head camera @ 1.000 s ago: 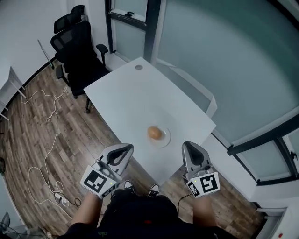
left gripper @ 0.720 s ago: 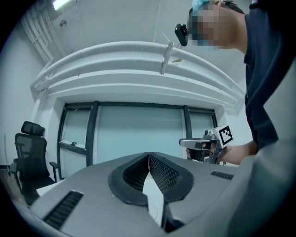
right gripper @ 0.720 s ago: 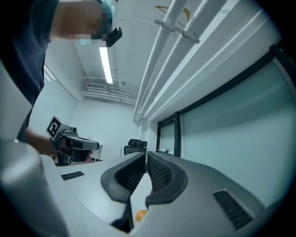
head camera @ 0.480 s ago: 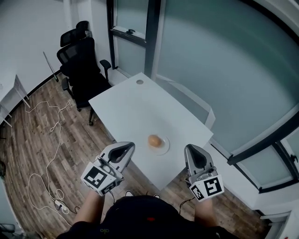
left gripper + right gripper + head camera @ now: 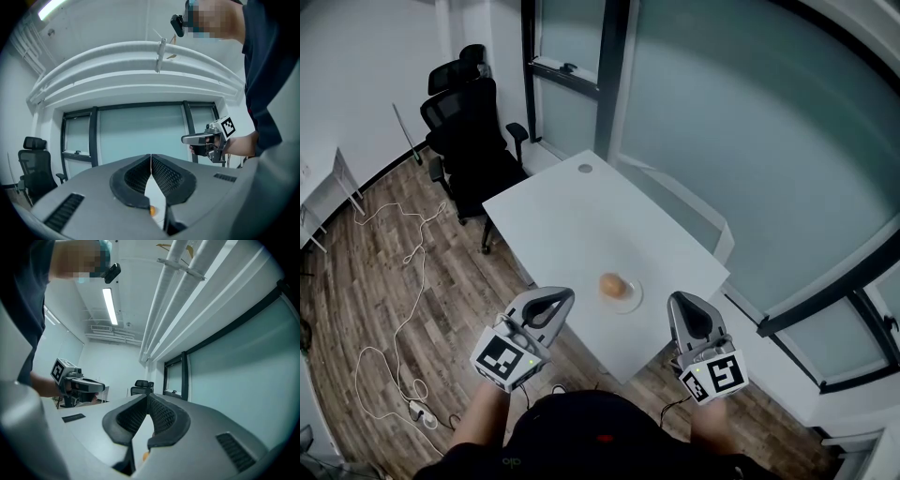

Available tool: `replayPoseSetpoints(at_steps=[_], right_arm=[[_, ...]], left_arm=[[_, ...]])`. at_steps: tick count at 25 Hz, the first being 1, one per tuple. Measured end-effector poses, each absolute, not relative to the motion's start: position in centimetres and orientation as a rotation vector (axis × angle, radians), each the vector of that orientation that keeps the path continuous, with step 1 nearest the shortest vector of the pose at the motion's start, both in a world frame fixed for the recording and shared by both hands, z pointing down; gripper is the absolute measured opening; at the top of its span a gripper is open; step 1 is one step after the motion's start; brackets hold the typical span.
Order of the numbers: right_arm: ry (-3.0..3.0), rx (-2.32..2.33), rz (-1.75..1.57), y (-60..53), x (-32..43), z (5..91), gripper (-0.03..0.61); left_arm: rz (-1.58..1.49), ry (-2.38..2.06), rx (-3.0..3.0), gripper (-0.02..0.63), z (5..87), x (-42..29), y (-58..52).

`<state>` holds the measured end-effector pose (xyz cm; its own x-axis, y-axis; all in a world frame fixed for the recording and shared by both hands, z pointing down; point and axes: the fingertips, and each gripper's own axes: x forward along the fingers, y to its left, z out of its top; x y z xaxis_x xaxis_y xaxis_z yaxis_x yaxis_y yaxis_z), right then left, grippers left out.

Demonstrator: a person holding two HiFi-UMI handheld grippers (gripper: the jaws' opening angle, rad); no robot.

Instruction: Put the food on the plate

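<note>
Food (image 5: 612, 285), a round brown piece, lies on the plate (image 5: 630, 302) on the bench (image 5: 572, 216), while the left tool (image 5: 559, 298) and right tool (image 5: 682, 306), both closed and empty, have lifted away from it, so the task looks finished.

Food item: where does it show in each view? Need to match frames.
Head view: food on the plate, near end of the table.
Left gripper view: food, an orange sliver low centre, below the shut jaws.
Right gripper view: food, the same sliver, low centre.
Shared landmark: black office chair.
</note>
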<state>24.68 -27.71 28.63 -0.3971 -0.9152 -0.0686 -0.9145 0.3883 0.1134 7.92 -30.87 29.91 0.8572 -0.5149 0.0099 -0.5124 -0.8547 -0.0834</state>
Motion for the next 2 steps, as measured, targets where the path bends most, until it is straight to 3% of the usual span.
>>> replayPoseSetpoints(at_steps=[2], right_arm=[[-2.611,1.720,-0.203,-27.51,24.51,28.98,0.034]], left_arm=[[-0.042,0.803,-2.965,0.023,30.12,8.00,-30.54]])
